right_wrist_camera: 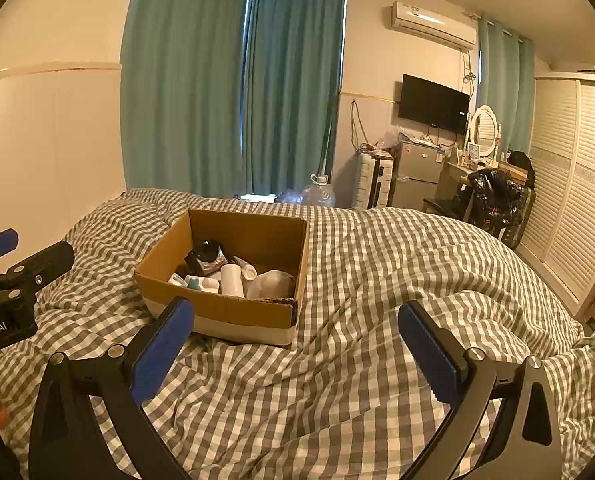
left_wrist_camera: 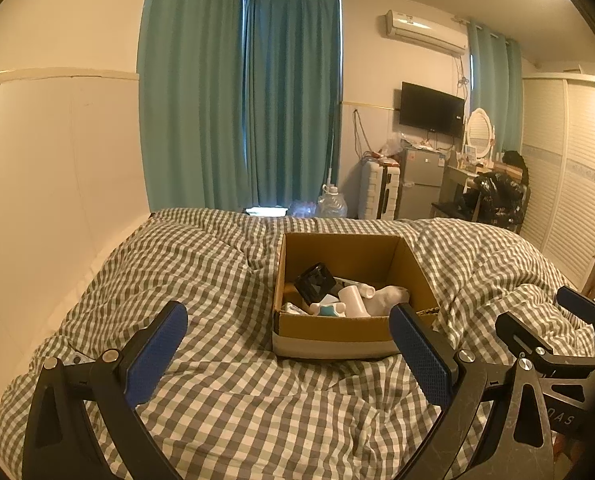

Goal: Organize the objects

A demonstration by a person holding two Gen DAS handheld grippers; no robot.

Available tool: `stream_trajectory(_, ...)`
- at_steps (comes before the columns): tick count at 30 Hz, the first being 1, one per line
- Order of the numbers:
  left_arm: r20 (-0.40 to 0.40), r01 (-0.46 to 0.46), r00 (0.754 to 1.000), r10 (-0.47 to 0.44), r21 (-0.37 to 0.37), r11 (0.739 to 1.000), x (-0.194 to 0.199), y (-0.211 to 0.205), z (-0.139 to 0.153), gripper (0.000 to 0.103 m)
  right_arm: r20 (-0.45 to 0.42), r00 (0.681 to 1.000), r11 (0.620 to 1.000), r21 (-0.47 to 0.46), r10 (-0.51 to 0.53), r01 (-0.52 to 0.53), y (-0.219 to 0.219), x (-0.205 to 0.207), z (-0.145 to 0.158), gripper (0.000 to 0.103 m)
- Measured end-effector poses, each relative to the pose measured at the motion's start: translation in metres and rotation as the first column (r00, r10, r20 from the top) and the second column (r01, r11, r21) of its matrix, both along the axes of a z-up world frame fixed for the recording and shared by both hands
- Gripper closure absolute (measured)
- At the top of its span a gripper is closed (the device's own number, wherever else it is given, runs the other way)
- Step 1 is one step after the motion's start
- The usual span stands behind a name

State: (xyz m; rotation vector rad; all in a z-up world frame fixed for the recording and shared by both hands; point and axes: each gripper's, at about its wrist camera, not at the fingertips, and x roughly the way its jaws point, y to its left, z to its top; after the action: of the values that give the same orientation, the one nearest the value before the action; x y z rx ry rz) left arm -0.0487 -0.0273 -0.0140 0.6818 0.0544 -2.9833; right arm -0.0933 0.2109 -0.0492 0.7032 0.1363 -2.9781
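An open cardboard box (left_wrist_camera: 333, 326) sits on the checked bed cover (left_wrist_camera: 225, 392). It also shows in the right wrist view (right_wrist_camera: 217, 312). Inside lie a black object (left_wrist_camera: 315, 282), a white cylinder bottle (left_wrist_camera: 355, 300), a white sock-like item (left_wrist_camera: 389, 296) and small white and teal pieces (left_wrist_camera: 327, 310). My left gripper (left_wrist_camera: 289, 344) is open and empty, held above the cover just short of the box front. My right gripper (right_wrist_camera: 297, 344) is open and empty, to the right of the box. Each gripper shows at the edge of the other's view.
A white wall (left_wrist_camera: 57, 180) runs along the bed's left side. Teal curtains (left_wrist_camera: 241, 100) hang behind the bed. A fridge (left_wrist_camera: 417, 184), suitcase, dressing table and wardrobe (left_wrist_camera: 569, 180) stand at the far right. A small flat item (left_wrist_camera: 75, 358) lies on the cover by my left finger.
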Motion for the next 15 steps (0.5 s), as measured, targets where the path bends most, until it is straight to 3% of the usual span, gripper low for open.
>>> stream_trajectory(15, 0.013, -0.005, 1.000, 0.005, -0.001, 1.000, -0.0019, -0.0003, -0.0016, 0.000, 0.003, 1.000, 1.000, 0.005, -0.001, 0.001, -0.0009, -0.0017, 0.0006, 0.001)
